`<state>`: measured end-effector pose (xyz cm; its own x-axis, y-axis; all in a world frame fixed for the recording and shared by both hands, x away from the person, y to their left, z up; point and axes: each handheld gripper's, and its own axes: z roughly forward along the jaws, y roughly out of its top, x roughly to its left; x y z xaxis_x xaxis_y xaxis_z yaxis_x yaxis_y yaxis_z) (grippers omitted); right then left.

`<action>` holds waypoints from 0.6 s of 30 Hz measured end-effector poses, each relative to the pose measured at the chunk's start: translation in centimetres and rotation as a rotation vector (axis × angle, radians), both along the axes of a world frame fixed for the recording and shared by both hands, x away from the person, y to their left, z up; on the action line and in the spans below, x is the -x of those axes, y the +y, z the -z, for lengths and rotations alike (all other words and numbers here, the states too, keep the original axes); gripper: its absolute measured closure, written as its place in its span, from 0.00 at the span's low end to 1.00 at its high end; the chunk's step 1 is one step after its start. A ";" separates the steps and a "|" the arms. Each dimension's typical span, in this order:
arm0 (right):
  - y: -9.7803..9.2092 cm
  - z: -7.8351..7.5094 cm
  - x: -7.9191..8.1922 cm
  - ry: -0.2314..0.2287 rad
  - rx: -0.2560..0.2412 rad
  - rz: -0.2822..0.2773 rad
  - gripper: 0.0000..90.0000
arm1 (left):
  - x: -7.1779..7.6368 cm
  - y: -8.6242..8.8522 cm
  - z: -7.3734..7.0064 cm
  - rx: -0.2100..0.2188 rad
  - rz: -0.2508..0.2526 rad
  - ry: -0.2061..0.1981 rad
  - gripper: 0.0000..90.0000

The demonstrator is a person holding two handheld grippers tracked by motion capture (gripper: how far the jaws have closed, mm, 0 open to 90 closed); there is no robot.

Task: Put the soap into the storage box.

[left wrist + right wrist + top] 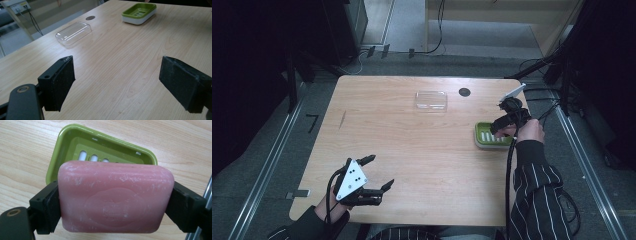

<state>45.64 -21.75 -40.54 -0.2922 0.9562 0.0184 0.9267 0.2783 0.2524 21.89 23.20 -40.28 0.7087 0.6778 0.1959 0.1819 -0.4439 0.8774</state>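
A pink bar of soap (115, 197) sits between the jaws of my right gripper (113, 205), which is shut on it just above a green soap dish (72, 142). From the high view that right gripper (501, 125) hovers over the green dish (484, 135) at the table's right edge. My left gripper (379, 175) rests near the front left of the table, open with nothing between its jaws. Its own view shows the left gripper (117, 82) over bare wood, with the green dish (138, 12) far off.
A clear plastic lid (431, 99) lies at the back middle of the wooden table (412, 150), beside a dark round cable hole (464, 92). The lid (73, 33) also appears ahead of the left gripper. Cables trail off the table's right side.
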 end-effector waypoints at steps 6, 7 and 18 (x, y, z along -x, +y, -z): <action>0.0 0.2 -0.1 -0.004 -0.009 0.006 0.14 | 0.0 0.0 0.0 0.000 0.000 0.000 0.16; 0.0 0.2 -0.1 -0.005 -0.007 0.011 0.14 | 0.0 0.0 0.0 0.000 0.000 0.000 0.16; 0.0 0.4 -0.3 -0.007 -0.011 0.024 0.14 | 0.0 0.0 0.0 -0.001 0.000 0.002 0.16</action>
<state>45.89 -21.77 -40.97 -0.2692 0.9627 0.0274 0.9312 0.2529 0.2624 21.89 23.17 -40.29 0.7090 0.6776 0.1955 0.1835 -0.4449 0.8766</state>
